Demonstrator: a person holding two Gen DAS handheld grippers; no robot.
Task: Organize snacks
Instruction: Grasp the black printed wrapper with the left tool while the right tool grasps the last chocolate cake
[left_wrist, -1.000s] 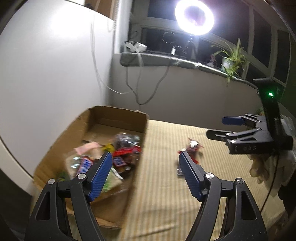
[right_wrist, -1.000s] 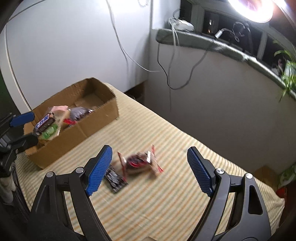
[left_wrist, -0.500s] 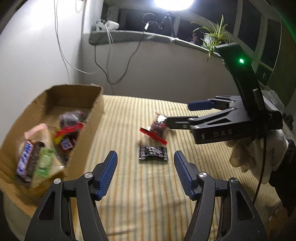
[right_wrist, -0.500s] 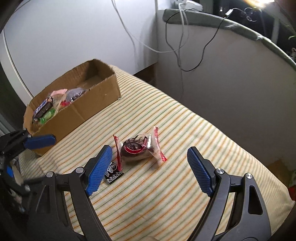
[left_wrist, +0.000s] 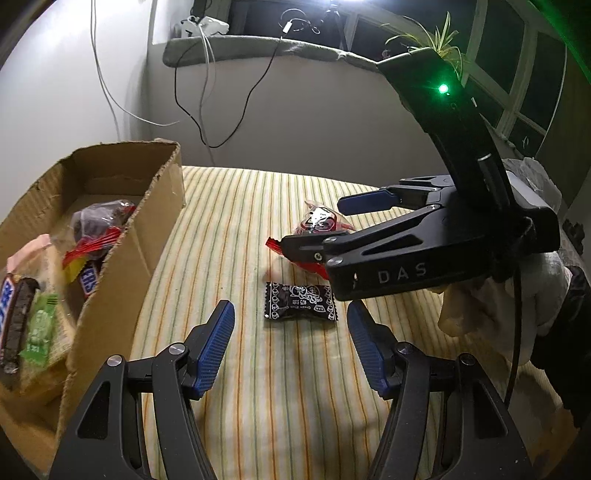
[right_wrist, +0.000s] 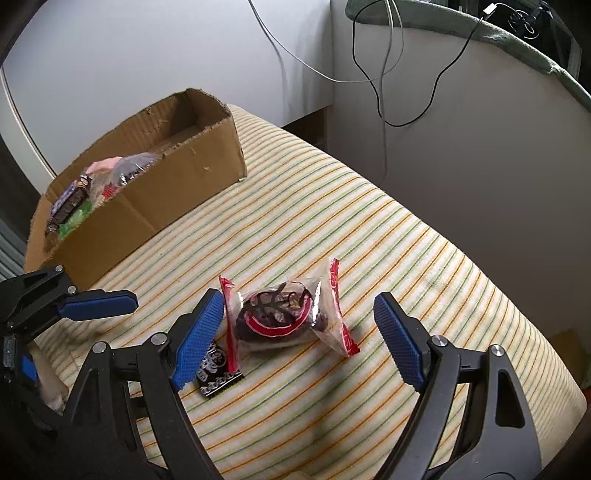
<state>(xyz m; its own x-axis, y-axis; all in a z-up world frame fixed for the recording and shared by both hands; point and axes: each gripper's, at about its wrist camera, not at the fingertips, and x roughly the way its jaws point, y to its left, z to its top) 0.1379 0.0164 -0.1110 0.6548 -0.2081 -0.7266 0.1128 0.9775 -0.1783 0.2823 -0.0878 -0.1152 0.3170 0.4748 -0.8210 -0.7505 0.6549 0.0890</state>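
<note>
most snacks already sit in the cardboard box (right_wrist: 192, 184). two remain on the striped cloth (right_wrist: 406, 236): a clear red-ended packet (right_wrist: 284, 314) between the spread-apart right gripper (right_wrist: 299, 332) and a black candy (left_wrist: 299, 304) (just beside) ahead of the left gripper (left_wrist: 290, 339), also apart.

I saw my right gripper (right_wrist: 299, 325) spread wide around the red-edged clear snack pack (right_wrist: 286, 317) | black packet (right_wrist: 216, 371) under my left pad | cardboard box (right_wrist: 147, 195) holding snacks, well apart
</note>
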